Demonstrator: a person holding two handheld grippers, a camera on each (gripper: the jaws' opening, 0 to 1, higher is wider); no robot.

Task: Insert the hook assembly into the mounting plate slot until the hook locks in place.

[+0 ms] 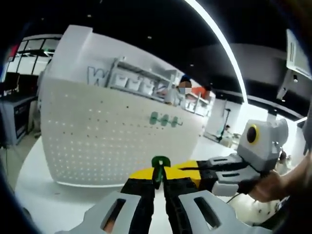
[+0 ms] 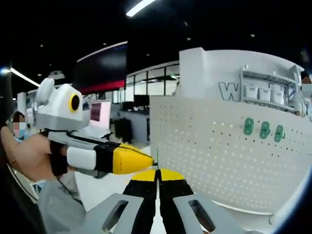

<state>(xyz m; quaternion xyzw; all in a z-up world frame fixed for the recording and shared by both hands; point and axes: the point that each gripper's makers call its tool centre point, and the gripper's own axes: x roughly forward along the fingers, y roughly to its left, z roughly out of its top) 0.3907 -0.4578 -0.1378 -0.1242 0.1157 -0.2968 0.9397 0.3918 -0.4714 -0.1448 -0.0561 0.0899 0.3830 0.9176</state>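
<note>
Between my left gripper [image 1: 158,187] tips, pinched tight, sits a small green plastic hook [image 1: 159,165], w/ right gripper [image 2: 157,187] pressed together beside it. Three hooks [image 2: 263,129] already hang on white holey board [image 1: 97,141]; mine isn't in yet.

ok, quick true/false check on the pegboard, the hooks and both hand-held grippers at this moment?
1. The left hand-held gripper holds a green hook between its yellow tips. True.
2. Three green hooks already hang in a row on the white pegboard. True.
3. The held hook is already seated in the pegboard. False: it is off the board, with none of it in the holes.
4. The right hand-held gripper is wide open. False: its jaws are together.
5. The pegboard lies flat on the table. False: it stands upright on the white tabletop.
</note>
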